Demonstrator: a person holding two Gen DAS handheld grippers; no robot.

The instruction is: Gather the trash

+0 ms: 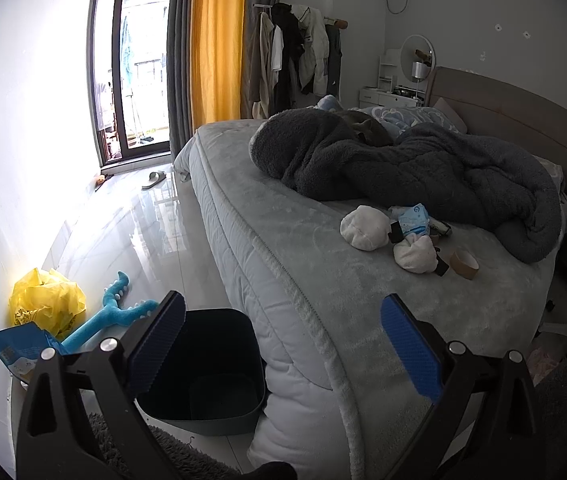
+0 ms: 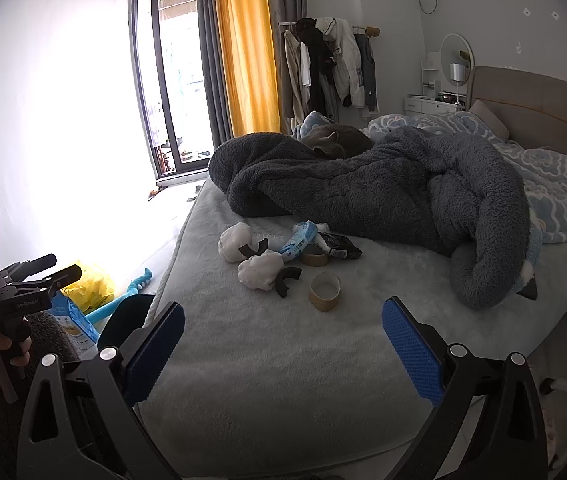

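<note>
Trash lies in a cluster on the grey bed: two white crumpled wads, a blue wrapper, a black packet, two cardboard tape cores and black curved scraps. The same cluster shows in the left wrist view around the white wad and tape core. A dark empty bin stands on the floor beside the bed. My left gripper hangs open above the bin and bed edge. My right gripper is open over the bed, short of the trash.
A rumpled dark fleece blanket with a grey cat on it fills the bed's far half. On the floor by the wall lie a yellow bag, a blue toy and a blue packet. A slipper lies near the balcony door.
</note>
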